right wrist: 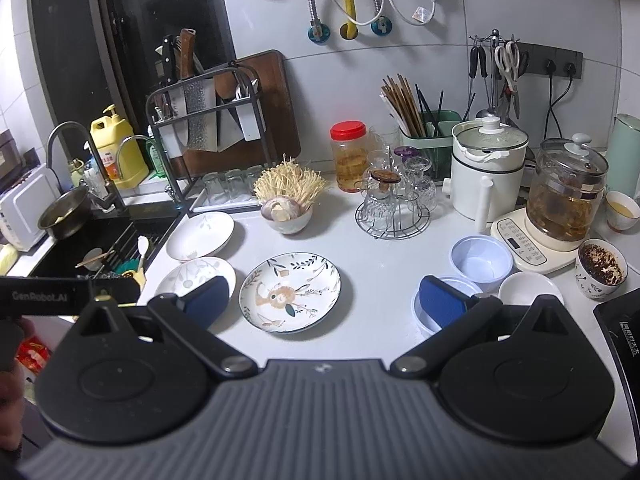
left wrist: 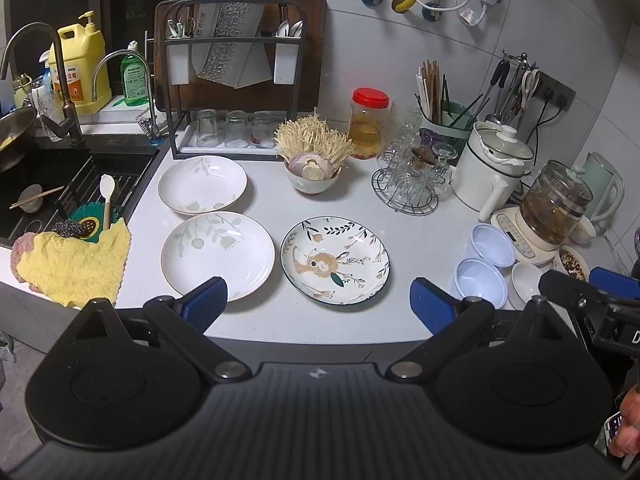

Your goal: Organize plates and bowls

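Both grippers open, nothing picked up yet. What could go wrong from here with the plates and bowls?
1. The patterned plate lies flat on the counter; an edge pinch may slip.
2. The two white plates sit close together near the sink; lifting one may knock the other.
3. Reaching for the blue bowls could hit the glass rack.

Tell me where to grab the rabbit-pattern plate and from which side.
Take the rabbit-pattern plate by its raised near rim, coming in low from the counter's front edge. It lies flat and shallow, so only the rim offers a pinch: one finger over the lip, one beneath. That side is bare counter, and the open left claw already faces it.
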Demonstrator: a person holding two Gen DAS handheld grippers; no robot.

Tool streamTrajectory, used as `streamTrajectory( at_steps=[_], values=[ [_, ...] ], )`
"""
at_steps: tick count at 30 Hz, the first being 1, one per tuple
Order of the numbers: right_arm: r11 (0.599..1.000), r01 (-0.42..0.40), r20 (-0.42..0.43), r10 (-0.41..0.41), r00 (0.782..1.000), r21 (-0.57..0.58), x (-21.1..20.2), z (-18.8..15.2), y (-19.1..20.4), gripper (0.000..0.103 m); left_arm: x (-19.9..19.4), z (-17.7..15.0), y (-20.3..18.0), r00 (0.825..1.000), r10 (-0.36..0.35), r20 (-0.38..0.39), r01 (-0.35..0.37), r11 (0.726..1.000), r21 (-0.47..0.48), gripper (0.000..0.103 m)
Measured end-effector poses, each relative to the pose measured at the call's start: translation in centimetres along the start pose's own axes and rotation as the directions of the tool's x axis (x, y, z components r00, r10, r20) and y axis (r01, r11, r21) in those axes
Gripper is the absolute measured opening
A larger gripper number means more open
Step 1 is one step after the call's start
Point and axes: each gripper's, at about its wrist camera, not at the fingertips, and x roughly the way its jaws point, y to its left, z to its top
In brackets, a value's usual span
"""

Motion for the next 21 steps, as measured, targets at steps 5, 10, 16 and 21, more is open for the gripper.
streamTrajectory(
  at_steps=[5,10,16,21],
  values=[
    [1.0,0.004,-0.002,-0.004,1.0,0.005,0.14,-0.26,0.02,0.103,0.15,-0.15,0.2,1.0,-0.008,0.001,0.008,1.0,0.004,0.1],
    [1.0,0.011,0.0,-0.011,1.0,0.007,0.15,-0.51,0.2,0.103,0.17,-0.12,0.23,1.0,-0.023,0.014,0.023,1.0,0.014,0.1],
    [1.0,0.024,0.021,-0.024,0.999,0.007,-0.19,-0.61,0.42,0.103,-0.11,0.18,0.38,0.999,-0.025,0.033,0.025,1.0,0.016,0.1],
    [0.999,0.029,0.029,-0.03,0.999,0.012,-0.24,-0.72,0.63,0.103,-0.07,-0.13,0.44,0.999,-0.033,0.031,0.032,0.999,0.016,0.1]
  ],
)
